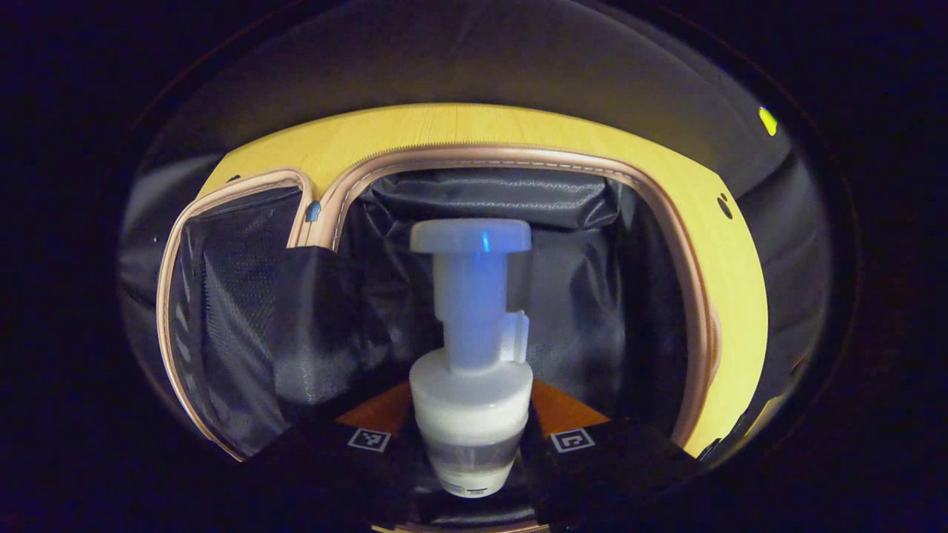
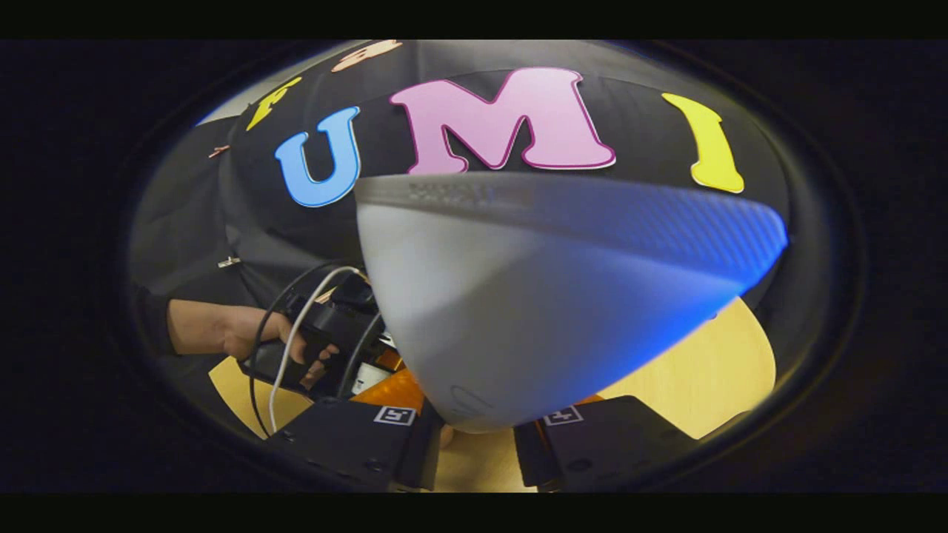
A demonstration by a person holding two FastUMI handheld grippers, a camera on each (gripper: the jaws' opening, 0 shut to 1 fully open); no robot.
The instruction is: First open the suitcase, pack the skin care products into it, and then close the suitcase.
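White plastic pump bottle (image 1: 471, 355) stands in the middle of the left gripper view, w/ a flat round cap on top, a thick neck under it, a wide collar, and a clear band near the base where a label sits. It is upright betw. the two fingers of the left gripper (image 1: 471, 451); both fingers press on its lower body, so the grip is closed on the bottle. Beyond the bottle lies the open suitcase (image 1: 518, 159): black lining, pinkish zipper rim, a mesh pocket on the left half. Bottle is held over the near edge of the right compartment. The suitcase rests on a light wood table (image 1: 733, 296).

In the right gripper view a big pale object (image 2: 533, 296) w/ a textured upper band covers the centre, its lower tip just betw. the fingers of the right gripper (image 2: 478, 433). I cannot tell what it is, or if the fingers press on it. At left, farther off, a hand (image 2: 252, 333) holds the other gripper's black body w/ cables, over the same wood table.
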